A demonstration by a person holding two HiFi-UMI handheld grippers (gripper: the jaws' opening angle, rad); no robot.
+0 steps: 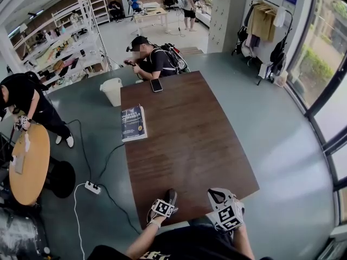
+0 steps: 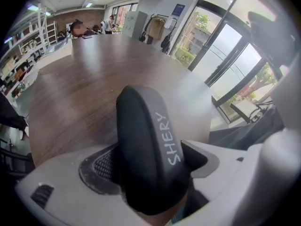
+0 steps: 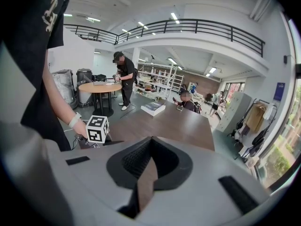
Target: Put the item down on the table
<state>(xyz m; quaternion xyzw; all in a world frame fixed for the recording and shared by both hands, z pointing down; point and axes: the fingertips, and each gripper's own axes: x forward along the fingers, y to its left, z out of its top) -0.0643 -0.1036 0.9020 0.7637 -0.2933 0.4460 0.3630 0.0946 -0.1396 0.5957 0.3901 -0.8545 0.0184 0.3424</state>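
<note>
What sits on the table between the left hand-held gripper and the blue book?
Nothing: the head view shows bare table between the left hand-held gripper, shut on a black item, and the blue book.

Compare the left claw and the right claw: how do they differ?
The left claw grips a black item printed SHERY; the right claw holds nothing. The left claw's jaws stand apart around it; the right claw's jaws meet. Both are at the table's near edge.

The right tool (image 3: pixel 150 140), jaws together and empty, faces the brown table (image 3: pixel 183 126).
</note>
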